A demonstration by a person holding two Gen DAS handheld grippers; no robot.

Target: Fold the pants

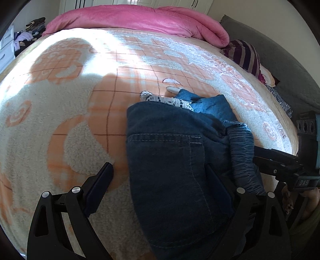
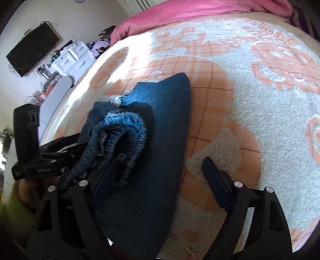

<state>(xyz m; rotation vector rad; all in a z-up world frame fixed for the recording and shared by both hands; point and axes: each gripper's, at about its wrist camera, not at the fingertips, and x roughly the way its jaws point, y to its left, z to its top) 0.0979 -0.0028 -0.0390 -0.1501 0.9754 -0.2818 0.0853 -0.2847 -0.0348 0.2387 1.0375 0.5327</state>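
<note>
The jeans (image 1: 172, 170) hide the left claw's (image 1: 160, 180) right finger tip. Their near end runs off the frame's bottom edge. Clutter on the white dresser (image 2: 72, 54) is too small to tell.

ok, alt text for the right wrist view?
Folded blue jeans lie on a peach-and-white blanket, with the open right hand-held gripper straddling their near edge. The left hand-held gripper reaches in beside the bunched waistband; a pink duvet lies beyond.
</note>
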